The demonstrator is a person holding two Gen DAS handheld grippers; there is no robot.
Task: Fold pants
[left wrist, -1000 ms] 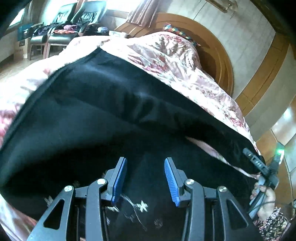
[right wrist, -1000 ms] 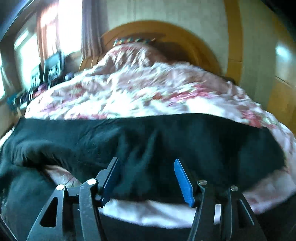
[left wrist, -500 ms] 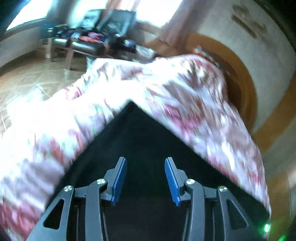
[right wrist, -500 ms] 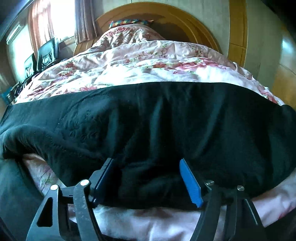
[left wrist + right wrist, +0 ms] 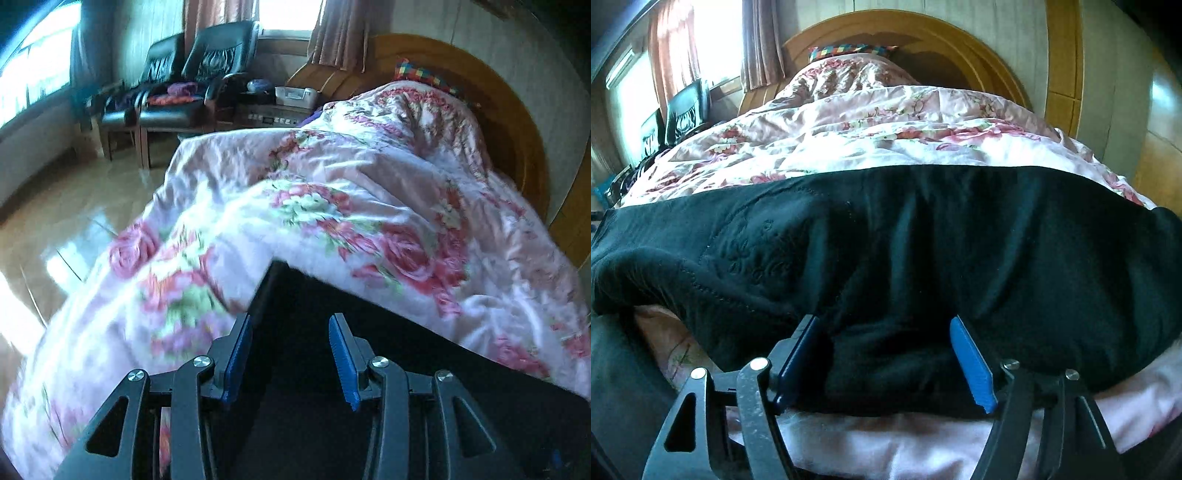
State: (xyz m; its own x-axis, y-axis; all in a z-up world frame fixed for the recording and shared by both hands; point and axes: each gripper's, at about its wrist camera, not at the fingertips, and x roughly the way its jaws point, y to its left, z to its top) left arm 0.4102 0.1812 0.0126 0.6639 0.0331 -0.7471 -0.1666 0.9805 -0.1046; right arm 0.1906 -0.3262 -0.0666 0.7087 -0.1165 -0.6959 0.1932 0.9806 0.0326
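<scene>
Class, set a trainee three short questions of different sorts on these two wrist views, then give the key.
1. True or false: the black pants lie on a floral quilt.
2. Which tongs stand wider apart: (a) left tongs, (b) right tongs?
3. Fill in: behind the quilt rises a curved wooden ____.

Key: 1 true. 2 b. 3 headboard.

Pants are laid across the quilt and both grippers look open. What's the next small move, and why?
Probably lower the left gripper onto the pants corner ahead of it and close. Its jaws stand apart with black cloth between, nothing pinched. The right gripper is also open over the near edge, so neither holds cloth to fold.
</scene>
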